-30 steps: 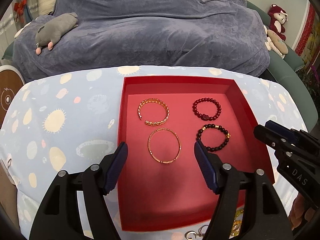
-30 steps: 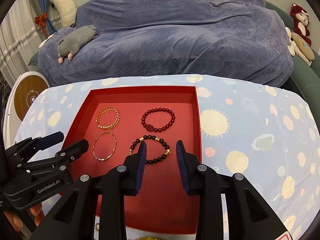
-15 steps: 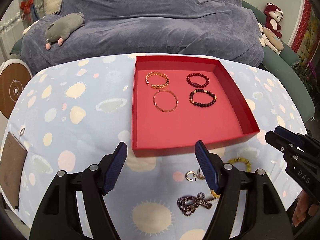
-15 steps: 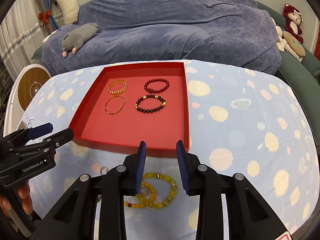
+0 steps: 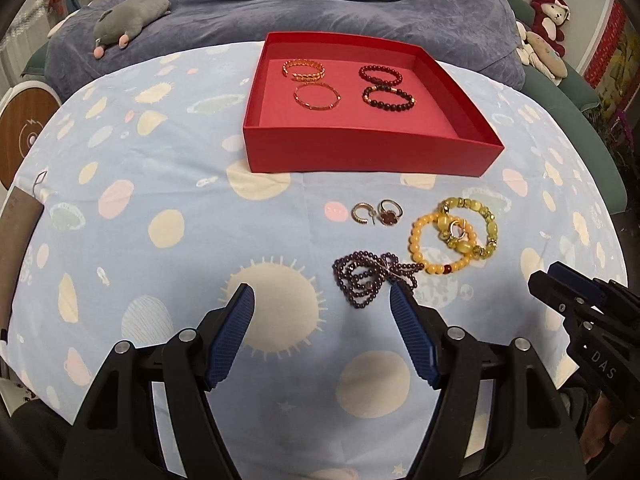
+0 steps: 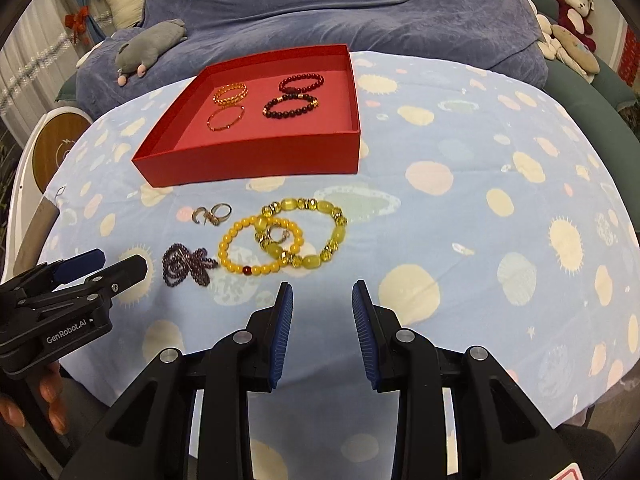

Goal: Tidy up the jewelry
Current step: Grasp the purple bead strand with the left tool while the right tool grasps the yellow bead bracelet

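Note:
A red tray (image 5: 360, 148) (image 6: 256, 162) sits on the far side of the table and holds several bracelets, gold ones on the left and dark beaded ones on the right. In front of it lie two small rings (image 5: 378, 211) (image 6: 212, 213), a purple bead strand (image 5: 370, 278) (image 6: 188, 265), a yellow bead bracelet (image 5: 430, 246) (image 6: 250, 250) and a yellow-green stone bracelet (image 5: 480, 226) (image 6: 320, 232) that overlap. My left gripper (image 5: 322, 300) is open and empty, just short of the purple strand. My right gripper (image 6: 322, 292) is open and empty, just short of the yellow bracelets.
The table has a light blue cloth with sun and planet prints (image 5: 160, 184). A blue-covered sofa (image 6: 320, 12) with a grey plush (image 5: 132, 16) stands behind it. A brown card (image 5: 18, 216) lies at the table's left edge.
Both grippers have pulled back from over the tray toward the near edge of the table. The loose jewelry in front of the tray has come into view. The right gripper's jaws stand wider apart.

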`<state>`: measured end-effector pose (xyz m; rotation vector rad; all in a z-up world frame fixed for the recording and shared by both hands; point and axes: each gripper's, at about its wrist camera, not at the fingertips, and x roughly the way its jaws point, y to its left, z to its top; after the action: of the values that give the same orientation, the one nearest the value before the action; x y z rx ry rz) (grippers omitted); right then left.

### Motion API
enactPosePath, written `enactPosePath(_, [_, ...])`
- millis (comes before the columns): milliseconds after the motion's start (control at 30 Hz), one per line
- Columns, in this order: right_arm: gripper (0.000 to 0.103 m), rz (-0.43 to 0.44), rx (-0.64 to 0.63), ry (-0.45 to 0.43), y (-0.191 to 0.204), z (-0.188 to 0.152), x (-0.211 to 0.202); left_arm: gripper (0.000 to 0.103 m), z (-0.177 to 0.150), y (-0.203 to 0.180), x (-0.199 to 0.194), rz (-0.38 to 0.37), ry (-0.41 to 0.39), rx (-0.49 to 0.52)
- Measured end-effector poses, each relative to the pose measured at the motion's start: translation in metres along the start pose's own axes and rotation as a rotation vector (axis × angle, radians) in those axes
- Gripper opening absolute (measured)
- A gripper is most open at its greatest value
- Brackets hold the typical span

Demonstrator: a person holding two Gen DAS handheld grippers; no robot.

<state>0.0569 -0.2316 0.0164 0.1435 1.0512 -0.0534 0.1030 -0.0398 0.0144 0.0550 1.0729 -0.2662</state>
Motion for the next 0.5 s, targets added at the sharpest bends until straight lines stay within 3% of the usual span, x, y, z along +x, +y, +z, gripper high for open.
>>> enactPosePath(100, [0.031, 0.000, 0.000, 0.006, 0.000, -0.006, 0.000, 0.066, -0.005, -0.004, 0.006, -0.014, 0.008, 0.005])
enactPosePath(267, [0.031, 0.003, 0.005, 0.009, -0.001, -0.005, 0.002, 0.056, -0.006, -0.005, 0.021, -0.028, 0.030, -0.019])
enactPosePath(500, [0.031, 0.004, 0.004, 0.017, -0.002, -0.002, 0.010, 0.034, -0.004, -0.008, 0.032, -0.047, 0.039, -0.012])
